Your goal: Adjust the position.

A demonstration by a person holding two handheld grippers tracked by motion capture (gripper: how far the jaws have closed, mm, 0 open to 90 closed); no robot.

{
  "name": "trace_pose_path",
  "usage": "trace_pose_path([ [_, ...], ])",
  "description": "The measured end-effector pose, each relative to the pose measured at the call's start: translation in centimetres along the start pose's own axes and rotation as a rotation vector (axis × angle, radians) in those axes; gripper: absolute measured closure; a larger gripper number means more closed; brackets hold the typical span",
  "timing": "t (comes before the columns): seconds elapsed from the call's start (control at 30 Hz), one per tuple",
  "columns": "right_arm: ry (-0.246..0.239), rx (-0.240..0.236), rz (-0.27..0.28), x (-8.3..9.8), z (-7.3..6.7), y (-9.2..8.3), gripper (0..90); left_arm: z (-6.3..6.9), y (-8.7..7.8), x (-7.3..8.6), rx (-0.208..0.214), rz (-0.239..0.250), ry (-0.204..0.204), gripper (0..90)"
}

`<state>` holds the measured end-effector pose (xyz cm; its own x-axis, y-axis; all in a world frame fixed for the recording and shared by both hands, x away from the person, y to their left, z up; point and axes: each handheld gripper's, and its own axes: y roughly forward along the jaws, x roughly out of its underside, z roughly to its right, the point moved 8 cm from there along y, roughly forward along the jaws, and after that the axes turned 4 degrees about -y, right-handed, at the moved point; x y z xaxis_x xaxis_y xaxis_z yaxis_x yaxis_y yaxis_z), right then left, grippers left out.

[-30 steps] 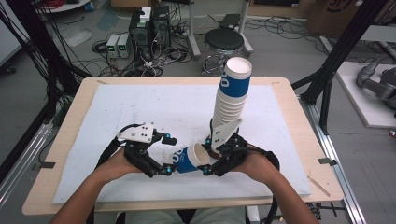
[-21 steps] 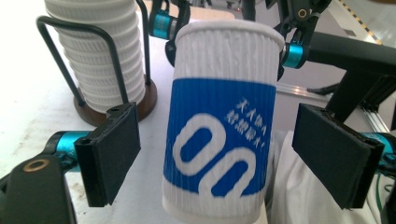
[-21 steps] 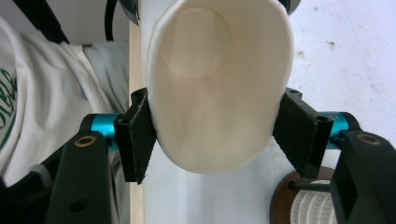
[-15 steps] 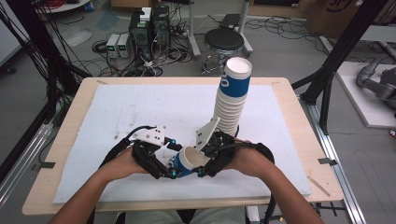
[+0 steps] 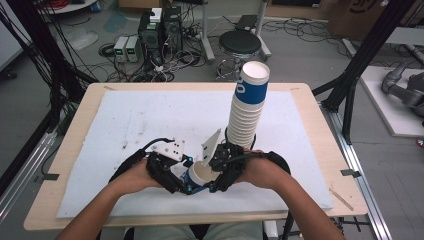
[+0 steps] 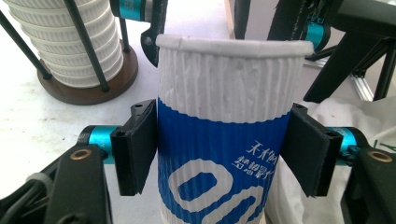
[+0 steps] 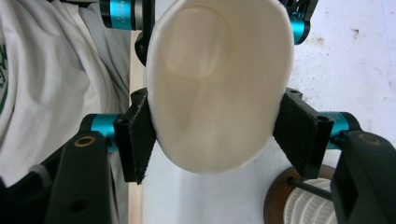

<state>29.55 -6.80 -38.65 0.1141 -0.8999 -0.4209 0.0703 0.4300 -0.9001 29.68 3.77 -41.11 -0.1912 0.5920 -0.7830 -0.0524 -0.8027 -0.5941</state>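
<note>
A single blue-and-white paper cup (image 5: 202, 175) is held tilted, off the white mat, near the table's front edge, between both hands. My left gripper (image 5: 184, 183) has just been closing and now has its pads pressed on the cup's blue body (image 6: 224, 154). My right gripper (image 5: 216, 174) is shut on the same cup near its rim, and I look into the squeezed open mouth (image 7: 215, 93). A tall stack of matching cups (image 5: 247, 112) stands on a round wooden base with thin rods (image 6: 88, 91), just behind the right gripper.
A white mat (image 5: 150, 120) covers most of the wooden table (image 5: 75, 130). Black frame posts (image 5: 360, 60) stand at the sides. A stool (image 5: 240, 45) and electronics with cables (image 5: 150, 35) sit on the floor beyond the far edge. The person's white shirt (image 7: 51, 70) is close below.
The right gripper carried the cup left toward the left gripper. The left gripper's jaws, open a second ago, have closed onto the cup's body.
</note>
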Motion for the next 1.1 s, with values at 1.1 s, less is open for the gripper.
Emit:
trace_pose_path([
  [1.1,0.342,0.238,0.617,6.2,1.0,-5.1,21.3,-3.9,-6.3,2.3,-0.25,0.574,-0.095,28.5],
])
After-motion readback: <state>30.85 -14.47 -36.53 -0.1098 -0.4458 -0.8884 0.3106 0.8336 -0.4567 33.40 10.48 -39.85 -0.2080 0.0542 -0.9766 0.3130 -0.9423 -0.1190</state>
